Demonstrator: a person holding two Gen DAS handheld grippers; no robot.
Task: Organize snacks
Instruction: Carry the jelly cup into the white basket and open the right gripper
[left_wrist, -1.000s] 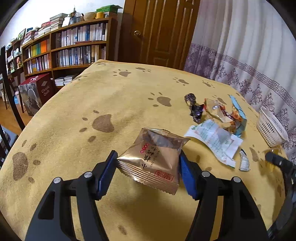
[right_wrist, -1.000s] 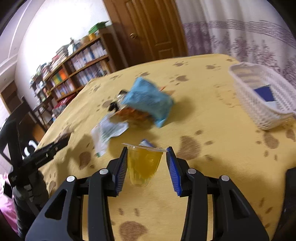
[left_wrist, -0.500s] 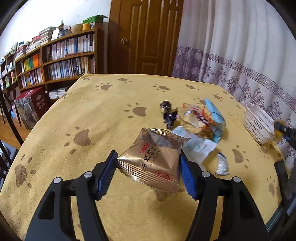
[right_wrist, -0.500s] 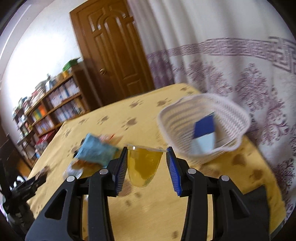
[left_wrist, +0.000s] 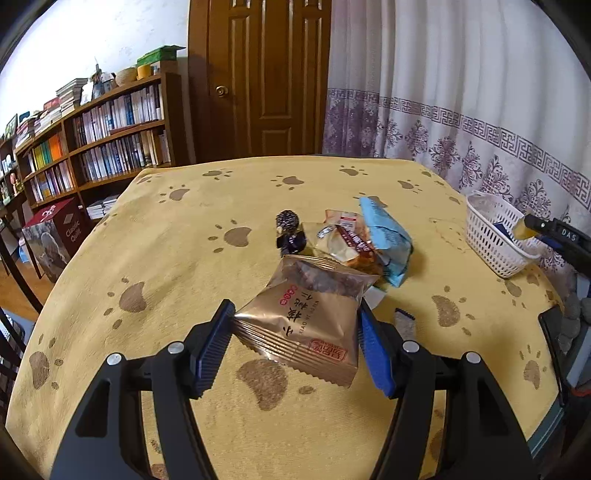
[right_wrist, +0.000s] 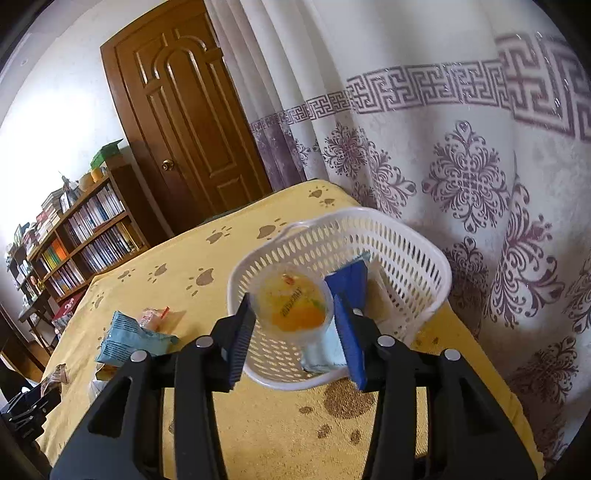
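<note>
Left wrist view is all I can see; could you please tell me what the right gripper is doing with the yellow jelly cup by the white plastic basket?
Observer: The right gripper has its jaws opening. The yellow jelly cup is between them, tipped with its lid toward the camera, above the inside of the white plastic basket.
Operator: Thank you. Is anything already in the basket?
Observer: Yes, a flat packet, dark blue at the top and pale blue lower down, partly hidden behind the gripper's pad.
</note>
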